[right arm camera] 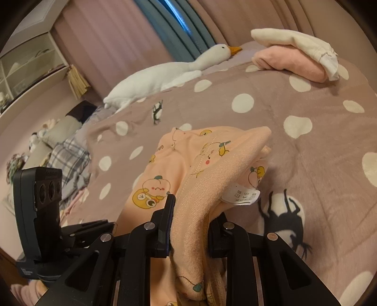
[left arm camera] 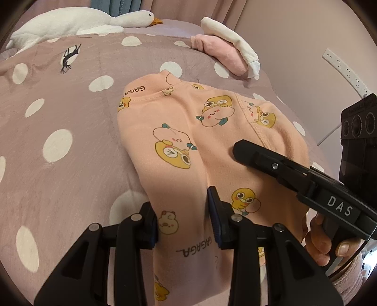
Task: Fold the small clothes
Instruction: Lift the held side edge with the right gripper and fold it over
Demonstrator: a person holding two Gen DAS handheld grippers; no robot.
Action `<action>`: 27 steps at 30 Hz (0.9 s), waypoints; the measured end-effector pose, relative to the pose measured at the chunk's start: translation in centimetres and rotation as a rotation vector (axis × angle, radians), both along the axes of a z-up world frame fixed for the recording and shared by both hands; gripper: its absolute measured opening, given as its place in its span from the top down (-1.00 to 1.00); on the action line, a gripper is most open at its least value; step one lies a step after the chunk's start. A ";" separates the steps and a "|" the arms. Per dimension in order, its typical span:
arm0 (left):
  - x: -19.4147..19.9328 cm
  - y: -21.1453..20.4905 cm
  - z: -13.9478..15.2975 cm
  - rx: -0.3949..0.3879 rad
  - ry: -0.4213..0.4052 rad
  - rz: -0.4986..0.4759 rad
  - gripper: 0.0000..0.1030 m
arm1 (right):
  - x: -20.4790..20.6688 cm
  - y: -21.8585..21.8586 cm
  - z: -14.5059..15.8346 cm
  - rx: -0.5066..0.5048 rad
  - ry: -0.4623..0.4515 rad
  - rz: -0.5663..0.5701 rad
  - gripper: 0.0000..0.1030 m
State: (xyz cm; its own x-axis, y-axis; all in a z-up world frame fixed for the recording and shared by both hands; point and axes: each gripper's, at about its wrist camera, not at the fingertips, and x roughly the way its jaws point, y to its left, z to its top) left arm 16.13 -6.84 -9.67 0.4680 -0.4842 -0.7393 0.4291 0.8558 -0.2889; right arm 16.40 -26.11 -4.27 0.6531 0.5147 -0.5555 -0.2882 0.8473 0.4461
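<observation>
Two hand-held grippers are each clamped on the same garment: your left hand-held gripper (left arm camera: 183,219) pinches one leg of the peach cartoon-print trousers (left arm camera: 188,131) near its cuff, and your right hand-held gripper (right arm camera: 189,226) has its jaws closed on a thick bunch of the other side's fabric, the white care label (right arm camera: 241,195) hanging out just beside it. Holding both near ends like this lets you carry them together over the rest of the piece, which looks like a lengthwise fold in hand, not yet laid down.

From your grips the trousers run away from you across the dotted mauve bedspread (left arm camera: 59,117); the long axis lies along your line of sight, with the waistband end farthest off and resting on the bed, pointing toward the white goose plush (left arm camera: 77,21). The near part hangs lifted in the jaws.

Beyond, well apart from the trousers, a pink folded piece (right arm camera: 289,61) with a white folded piece (right arm camera: 297,42) on top marks the likely stack, near the bed's far edge.
</observation>
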 end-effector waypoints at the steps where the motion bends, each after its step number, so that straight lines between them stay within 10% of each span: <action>1: -0.3 0.2 0.1 0.001 -0.003 0.003 0.32 | -0.3 0.2 0.1 0.001 -0.002 0.004 0.53; 27: -7.0 6.1 0.8 -0.033 -0.010 0.093 0.32 | -5.5 5.5 1.6 -0.058 -0.042 0.116 0.53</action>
